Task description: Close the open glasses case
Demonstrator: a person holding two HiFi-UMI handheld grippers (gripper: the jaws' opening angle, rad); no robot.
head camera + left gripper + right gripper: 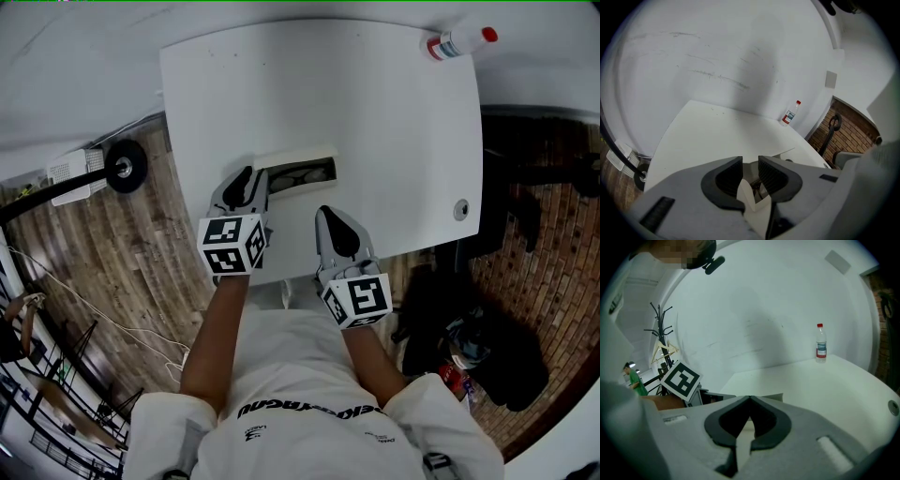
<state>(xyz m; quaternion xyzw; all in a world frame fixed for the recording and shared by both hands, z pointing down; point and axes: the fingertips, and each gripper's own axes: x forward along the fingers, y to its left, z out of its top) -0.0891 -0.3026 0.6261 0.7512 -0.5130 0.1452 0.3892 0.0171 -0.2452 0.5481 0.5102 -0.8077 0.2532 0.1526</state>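
Observation:
The open glasses case [298, 172] lies on the white table [375, 122], its lid raised at the far side and dark glasses inside. My left gripper [255, 174] is at the case's left end. In the left gripper view the jaws [750, 163] stand a narrow gap apart with the case's end between them, and the lid edge [786, 153] shows beyond. My right gripper [324, 212] hovers near the table's front edge, just short of the case, shut with nothing in it [749, 398]. The case's lid [771, 397] shows just past its tips.
A plastic bottle [458, 42] with a red cap lies at the table's far right corner. A round cable hole [460, 209] sits near the right edge. A wheeled stand [120, 166] is on the wooden floor to the left, and dark bags [487, 347] lie to the right.

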